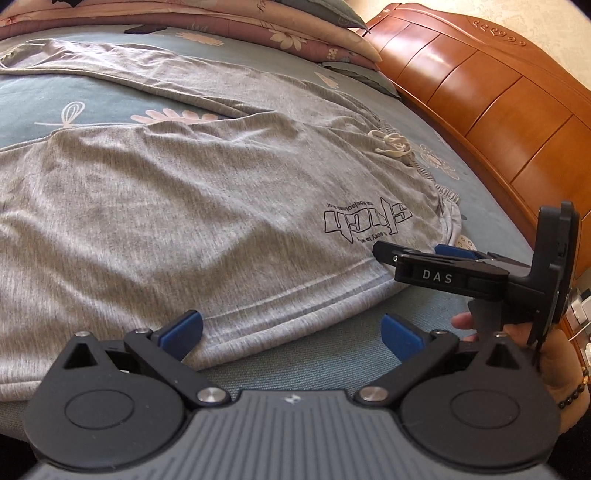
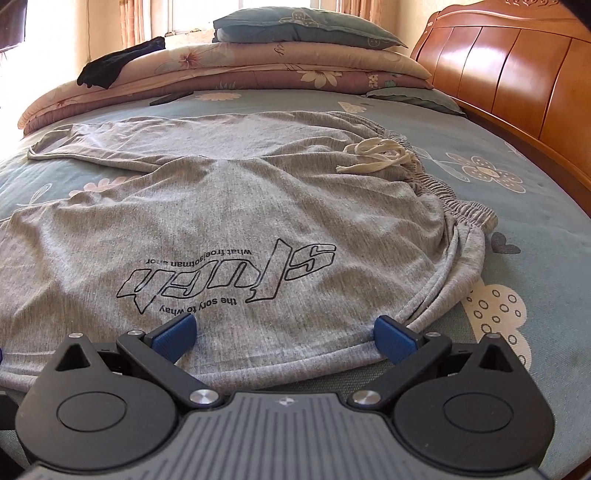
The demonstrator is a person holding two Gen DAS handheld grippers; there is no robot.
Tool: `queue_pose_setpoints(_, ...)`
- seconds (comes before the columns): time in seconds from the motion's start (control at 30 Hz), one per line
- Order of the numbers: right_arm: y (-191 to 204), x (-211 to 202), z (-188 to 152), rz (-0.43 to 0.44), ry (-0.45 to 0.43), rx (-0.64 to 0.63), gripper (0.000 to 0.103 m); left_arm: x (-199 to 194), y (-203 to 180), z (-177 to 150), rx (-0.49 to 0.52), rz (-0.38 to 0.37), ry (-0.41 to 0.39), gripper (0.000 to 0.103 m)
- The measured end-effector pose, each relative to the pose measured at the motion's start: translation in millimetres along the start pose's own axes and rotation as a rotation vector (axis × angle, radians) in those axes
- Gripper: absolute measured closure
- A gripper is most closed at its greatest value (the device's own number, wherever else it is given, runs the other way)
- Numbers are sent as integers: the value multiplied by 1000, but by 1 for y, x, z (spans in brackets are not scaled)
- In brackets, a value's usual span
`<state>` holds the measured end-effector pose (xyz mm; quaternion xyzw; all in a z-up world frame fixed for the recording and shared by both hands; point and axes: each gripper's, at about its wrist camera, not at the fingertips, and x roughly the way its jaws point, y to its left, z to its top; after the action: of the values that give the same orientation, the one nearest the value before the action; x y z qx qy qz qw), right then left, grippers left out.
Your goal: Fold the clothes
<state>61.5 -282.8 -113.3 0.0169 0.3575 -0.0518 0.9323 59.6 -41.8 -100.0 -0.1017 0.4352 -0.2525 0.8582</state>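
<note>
Both grippers, left point(image 1: 291, 332) and right point(image 2: 286, 334), jaws wide open at the grey trousers' point(image 2: 258, 206) 6 o'clock edge; risk: pinching one layer only.

Matt grey knit trousers point(image 2: 229, 221); glossy wooden headboard point(image 2: 517, 70); cotton drawstring point(image 2: 376, 158).

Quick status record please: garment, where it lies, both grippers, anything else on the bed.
garment: grey shorts, spread flat, printed logo up, white drawstring at the waistband
surface: floral bedsheet
left gripper: open, at the near hem
right gripper: open, fingers over the near hem, nothing gripped
other: folded quilts and pillow at the far end, wooden headboard on the right
</note>
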Motion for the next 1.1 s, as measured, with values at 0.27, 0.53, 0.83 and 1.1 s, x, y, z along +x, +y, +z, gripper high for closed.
queue_pose_setpoints(0.27,2,0,-3,-12,-15,22,0,-2,10,0,-54,-49,-16,1)
queue_pose_setpoints(0.53,-6,-9,12,32,41,19,0,-17,23,20,-92,-13,24,1)
queue_pose_setpoints(0.83,-26,-58,18,36,-35,33,0,-44,52,44,-117,132,-108,1)
queue_pose_setpoints(1.1,-27,-46,30,167,-69,100,0,-29,43,65,-87,141,-181,1)
